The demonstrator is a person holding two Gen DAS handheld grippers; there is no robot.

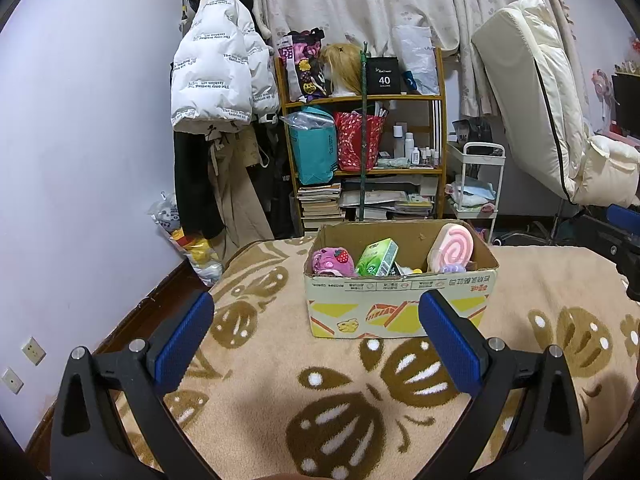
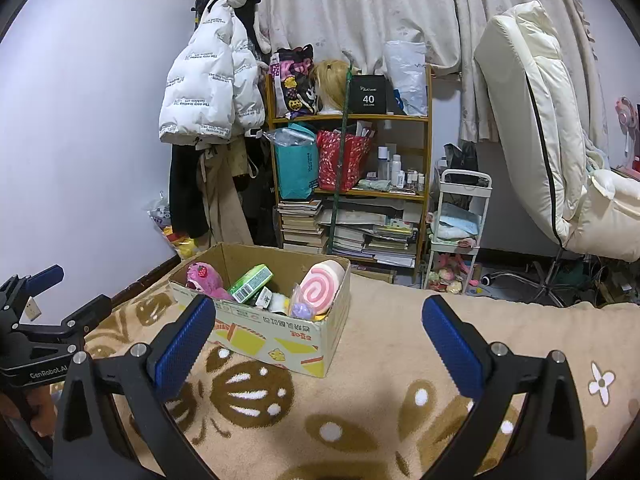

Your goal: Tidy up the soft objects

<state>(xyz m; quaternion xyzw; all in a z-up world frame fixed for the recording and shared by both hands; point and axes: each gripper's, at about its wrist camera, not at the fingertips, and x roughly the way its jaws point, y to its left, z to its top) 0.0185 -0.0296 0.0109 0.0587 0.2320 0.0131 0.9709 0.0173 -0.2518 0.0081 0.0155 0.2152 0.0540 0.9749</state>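
A cardboard box [image 1: 400, 312] [image 2: 280, 340] stands on a beige blanket with brown butterfly patterns. Inside lie a pink plush with a strawberry [image 1: 332, 262] [image 2: 204, 276], a green tissue pack [image 1: 376, 258] [image 2: 250, 282], a pink swirl roll cushion [image 1: 452, 248] [image 2: 322, 286] and a small purple toy [image 2: 300, 310]. My left gripper [image 1: 316, 316] is open and empty, in front of the box. My right gripper [image 2: 320, 320] is open and empty, to the right front of the box. The left gripper also shows at the left edge of the right wrist view [image 2: 36, 320].
The blanket [image 1: 280, 360] [image 2: 400, 360] covers a bed whose far edge drops to the floor. Behind stand a wooden shelf [image 1: 364, 140] with bags and books, hanging coats [image 1: 220, 80], a white cart [image 2: 460, 224] and a white recliner chair [image 2: 540, 140].
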